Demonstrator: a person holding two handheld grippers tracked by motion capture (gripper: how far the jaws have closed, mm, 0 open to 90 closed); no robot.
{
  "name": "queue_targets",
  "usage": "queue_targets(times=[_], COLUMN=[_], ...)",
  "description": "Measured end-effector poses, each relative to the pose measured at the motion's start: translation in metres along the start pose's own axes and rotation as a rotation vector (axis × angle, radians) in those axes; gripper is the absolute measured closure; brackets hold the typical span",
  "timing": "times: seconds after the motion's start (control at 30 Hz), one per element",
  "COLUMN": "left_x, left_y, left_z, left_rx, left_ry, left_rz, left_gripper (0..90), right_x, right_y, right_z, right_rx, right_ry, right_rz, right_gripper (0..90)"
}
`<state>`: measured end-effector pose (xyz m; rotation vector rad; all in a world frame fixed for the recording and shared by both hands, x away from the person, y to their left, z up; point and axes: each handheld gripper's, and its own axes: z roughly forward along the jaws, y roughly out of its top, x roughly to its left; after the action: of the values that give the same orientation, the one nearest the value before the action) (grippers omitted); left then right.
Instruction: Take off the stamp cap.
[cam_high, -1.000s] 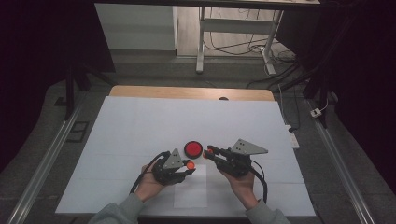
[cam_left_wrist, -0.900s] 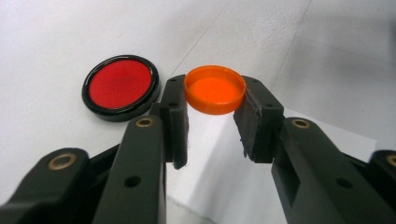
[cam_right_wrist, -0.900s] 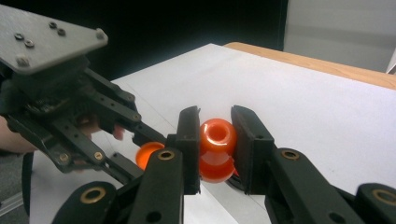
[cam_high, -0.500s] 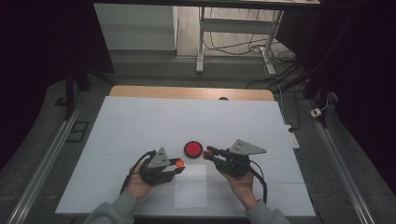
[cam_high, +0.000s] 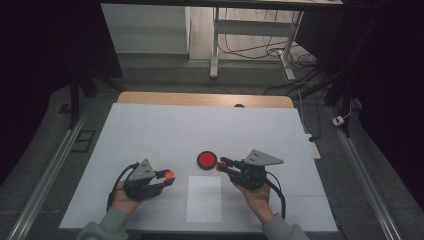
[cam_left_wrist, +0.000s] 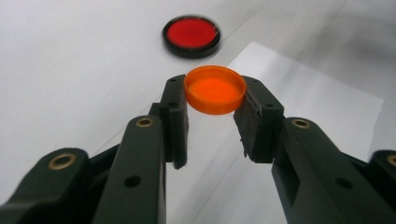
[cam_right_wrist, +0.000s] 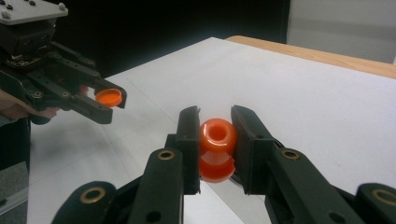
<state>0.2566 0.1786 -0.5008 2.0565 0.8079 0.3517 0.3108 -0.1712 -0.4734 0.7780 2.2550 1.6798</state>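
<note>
Cap (cam_left_wrist: 215, 89) sits pinched flat in the left gripper (cam_high: 167, 176), pulled off toward 9 o'clock of the bottle (cam_right_wrist: 217, 148) clamped in the right gripper (cam_high: 220, 164), presumably so nothing spills while it's open.

Two black handheld grippers. The left gripper (cam_high: 161, 181) and right gripper (cam_high: 224, 165) each carry a grey triangular plate behind the fingers, the left one studded with small screws. The fingers (cam_left_wrist: 175, 116) are flat black links with brass-ringed pivot holes and small screw holes, ending in dark rubbery pads. Black cables trail back from the bodies. Grey-green sleeves (cam_high: 107, 226) cover the person's wrists.
</note>
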Motion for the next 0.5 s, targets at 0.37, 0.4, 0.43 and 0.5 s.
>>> queue_targets(times=[0.37,0.4,0.43,0.5], left_x=[0.001,0.001,0.002,0.005], left_y=[-0.016,-0.018,-0.020,-0.025], left_z=[-0.020,-0.022,-0.025,-0.030], left_rx=[0.005,0.003,-0.001,-0.003], left_ry=[0.042,0.047,0.052,0.067], left_rz=[-0.015,-0.021,-0.029,-0.044], left_gripper=[65.0,65.0,65.1,65.0], right_x=[-0.002,-0.002,-0.003,-0.004], right_y=[0.001,0.001,0.001,0.001], right_z=[-0.002,-0.002,-0.001,0.000], right_rx=[-0.013,-0.013,-0.009,-0.007], right_ry=[-0.002,-0.002,-0.004,-0.004], right_rz=[0.005,0.005,0.005,0.003], right_gripper=[72.5,72.5,72.5,72.5])
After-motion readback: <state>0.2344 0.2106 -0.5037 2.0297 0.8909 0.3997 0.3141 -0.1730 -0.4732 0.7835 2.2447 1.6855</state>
